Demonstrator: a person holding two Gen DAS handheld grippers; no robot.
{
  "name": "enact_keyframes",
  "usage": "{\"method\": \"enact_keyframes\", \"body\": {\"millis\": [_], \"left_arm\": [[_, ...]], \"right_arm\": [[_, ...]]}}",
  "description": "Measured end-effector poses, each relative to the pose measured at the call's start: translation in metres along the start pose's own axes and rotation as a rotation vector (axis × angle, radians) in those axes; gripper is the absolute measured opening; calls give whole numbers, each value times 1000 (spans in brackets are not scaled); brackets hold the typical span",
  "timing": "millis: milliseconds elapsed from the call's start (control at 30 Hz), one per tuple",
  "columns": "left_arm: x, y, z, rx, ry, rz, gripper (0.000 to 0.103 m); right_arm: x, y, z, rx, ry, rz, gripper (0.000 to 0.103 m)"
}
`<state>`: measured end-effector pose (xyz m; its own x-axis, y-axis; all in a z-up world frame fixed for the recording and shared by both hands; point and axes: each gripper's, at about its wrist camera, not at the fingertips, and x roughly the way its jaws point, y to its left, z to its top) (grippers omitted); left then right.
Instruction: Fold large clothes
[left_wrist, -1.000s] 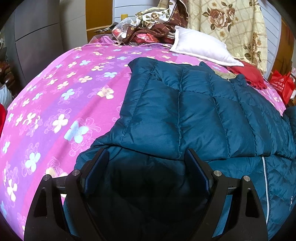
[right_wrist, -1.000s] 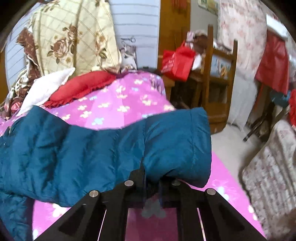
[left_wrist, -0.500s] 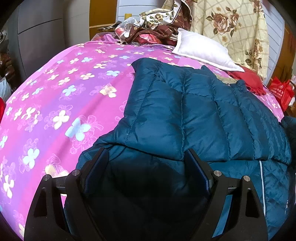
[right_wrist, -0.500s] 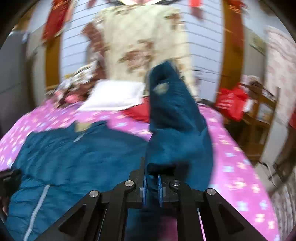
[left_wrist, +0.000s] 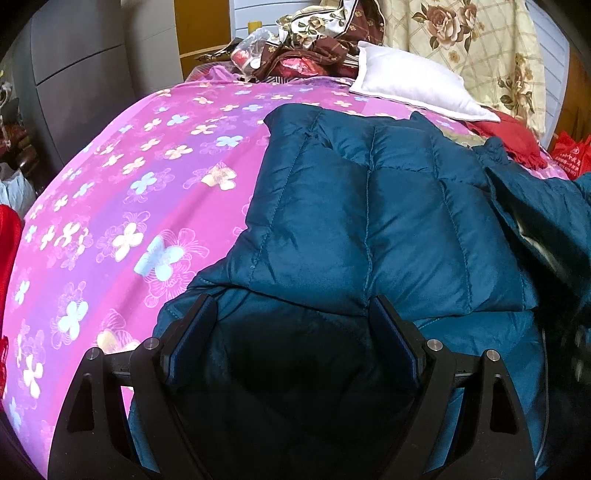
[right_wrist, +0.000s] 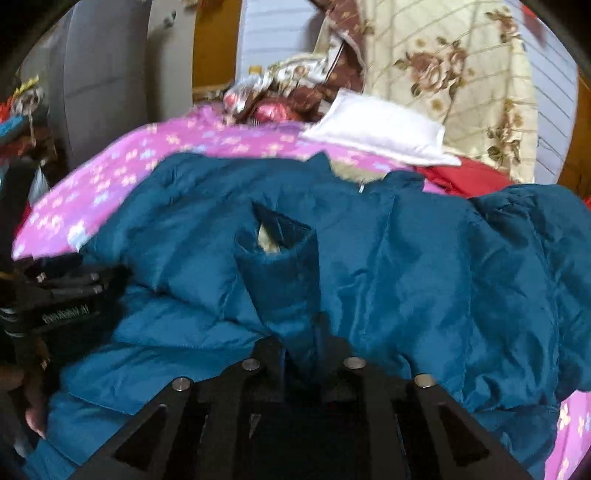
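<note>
Nearest the right wrist camera, the right gripper (right_wrist: 301, 354) is seen clamped on a sleeve cuff (right_wrist: 277, 251) of the teal puffer jacket (right_wrist: 424, 266); the jaws are nearly together with cloth pinched between them. The cuff stands up just beyond the fingertips, its opening facing the camera, over the middle of the jacket. The left gripper (left_wrist: 291, 332) is held with jaws spread wide, resting low over the jacket's near hem, nothing between the pads; contact with the cloth cannot be confirmed. In the right view the left gripper (right_wrist: 66, 291) is seen at the jacket's left edge.

The jacket is spread on the pink floral bedsheet (left_wrist: 140, 206), one side panel already folded over onto its body. Beyond the jacket, a white pillow (left_wrist: 413, 88) and a red cloth (left_wrist: 513, 136) lie near the collar; a floral blanket (left_wrist: 476, 48) hangs farther back.

Step judged: sleeve being laid across the jacket's chest. For a clean fold, the cuff should be carried fully across, lowered flat before release, and kept from twisting. The near hem should be pinned by the left gripper so the slippery shell is not dragged. Puffed fill is likely to spring back, so pressing down after release is advised.
</note>
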<state>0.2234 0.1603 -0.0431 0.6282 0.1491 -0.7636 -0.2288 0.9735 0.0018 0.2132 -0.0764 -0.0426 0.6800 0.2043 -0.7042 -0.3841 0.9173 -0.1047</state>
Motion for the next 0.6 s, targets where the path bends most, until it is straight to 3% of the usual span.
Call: {"method": "enact_keyframes", "body": {"millis": [33,100,200,300,433,500,567,600], "left_arm": [[0,0,0,1,1,1,85],[0,0,0,2,1,3,85],[0,-1,0,0,1,1,85],[1,-1,0,-2,3,-2,85],[-1,-4,-1,17,8,4,86],[-13,-8,1,27,0,-40,85],[-33,-12,2,-16,-58,-123,85],[-41,-20,4,-18,-68,-166,86]], "right_arm": [[-3,-1,-1,0,-4,24,56],[-14,-2,-6,4,-4,24,76],[-39,-4,-22,23,-21,-23,78],[-57,-12,-43,96,23,-96,78],[-79,-45,-76,253,51,-212,79],[-85,-67,-86,341,44,-250,79],[-78,-87,-97,436,100,-253,87],[-72,-93,-101,462,136,-239,95]]}}
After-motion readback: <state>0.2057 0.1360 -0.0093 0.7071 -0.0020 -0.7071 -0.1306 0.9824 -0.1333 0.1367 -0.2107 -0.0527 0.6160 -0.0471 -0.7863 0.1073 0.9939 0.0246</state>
